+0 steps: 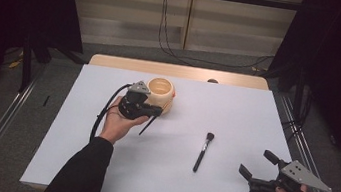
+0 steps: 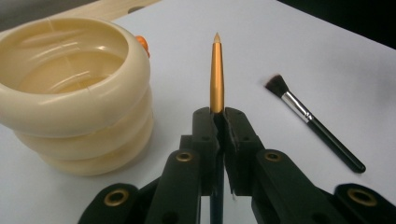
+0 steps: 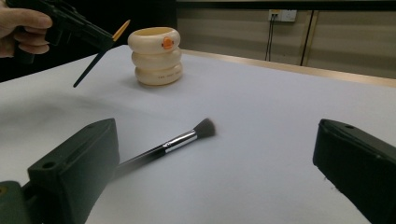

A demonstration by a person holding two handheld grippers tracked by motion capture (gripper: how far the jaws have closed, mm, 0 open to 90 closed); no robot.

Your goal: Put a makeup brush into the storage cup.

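Above the white table [image 1: 98, 166], the left gripper [image 2: 219, 114] has its jaws clamped tight on a slim gold-ferruled brush [image 2: 216, 74], holding it in the air just beside the cream ringed holder [image 2: 70, 93]. The right gripper [image 1: 259, 170] hovers near the table's right edge, jaws spread wide with nothing between them. A black-handled makeup brush [image 1: 203, 151] lies flat on the table between the two grippers.
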